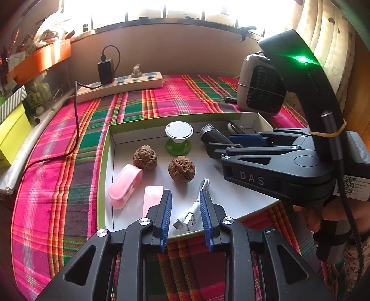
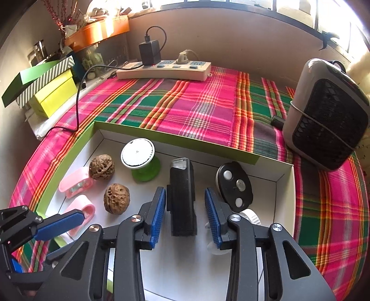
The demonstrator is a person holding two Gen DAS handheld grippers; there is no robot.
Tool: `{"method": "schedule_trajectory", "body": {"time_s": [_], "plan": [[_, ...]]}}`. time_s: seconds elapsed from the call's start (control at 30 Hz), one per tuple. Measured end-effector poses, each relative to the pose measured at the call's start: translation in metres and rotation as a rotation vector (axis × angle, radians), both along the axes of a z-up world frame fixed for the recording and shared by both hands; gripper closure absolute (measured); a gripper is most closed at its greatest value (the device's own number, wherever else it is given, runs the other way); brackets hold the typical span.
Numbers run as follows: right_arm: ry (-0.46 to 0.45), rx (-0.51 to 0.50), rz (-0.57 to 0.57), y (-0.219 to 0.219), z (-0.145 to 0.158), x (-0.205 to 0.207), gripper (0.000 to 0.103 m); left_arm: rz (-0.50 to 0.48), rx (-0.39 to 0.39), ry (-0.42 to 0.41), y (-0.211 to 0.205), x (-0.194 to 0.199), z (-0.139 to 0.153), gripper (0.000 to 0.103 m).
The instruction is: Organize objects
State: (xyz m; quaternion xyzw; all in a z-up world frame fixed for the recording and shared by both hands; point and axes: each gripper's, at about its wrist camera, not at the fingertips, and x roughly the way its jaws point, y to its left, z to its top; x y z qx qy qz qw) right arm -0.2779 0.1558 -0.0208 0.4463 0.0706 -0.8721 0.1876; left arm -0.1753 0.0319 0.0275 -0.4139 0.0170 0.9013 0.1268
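Blue-padded left gripper (image 1: 185,216): jaws apart, straddling white USB cable (image 1: 193,211), at 6 o'clock in box lid (image 1: 103,166).
Right gripper (image 2: 185,214): fingers spread beside black flashlight (image 2: 181,196).
Walnuts (image 1: 181,169): mid-lid.

A: What hides behind the right gripper (image 2: 185,215)?
B: A white ribbed object (image 2: 252,216), mostly covered by its fingers.
A: And the QR label (image 1: 352,187)?
B: Text too small. The window (image 1: 161,8) is blown out to white.
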Motion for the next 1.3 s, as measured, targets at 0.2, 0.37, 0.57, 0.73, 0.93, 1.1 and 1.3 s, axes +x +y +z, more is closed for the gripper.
{"method": "schedule_trajectory", "body": {"time_s": [0.2,0.37,0.57,0.73,0.93,1.1,1.3], "plan": [[0.006,-0.018,-0.008,0.004,0.004,0.008,0.064,0.007,-0.006,0.002,0.001,0.003,0.003,0.076],[0.028,-0.027,-0.026,0.011,0.010,0.018,0.063,0.019,-0.011,0.008,0.000,0.010,0.007,0.075],[0.054,-0.066,-0.048,0.019,0.019,0.038,0.060,0.047,-0.017,0.021,-0.001,0.019,0.010,0.073],[0.078,-0.092,-0.059,0.022,0.026,0.058,0.056,0.069,-0.020,0.036,-0.003,0.029,0.014,0.073],[0.118,-0.092,-0.085,0.026,0.034,0.083,0.056,0.083,-0.039,0.048,-0.004,0.042,0.017,0.073],[0.156,-0.077,-0.096,0.026,0.037,0.105,0.056,0.093,-0.049,0.043,-0.004,0.054,0.013,0.073],[0.126,-0.061,-0.114,0.030,0.027,0.120,0.053,0.111,-0.069,0.018,-0.006,0.065,0.003,0.072]]}}
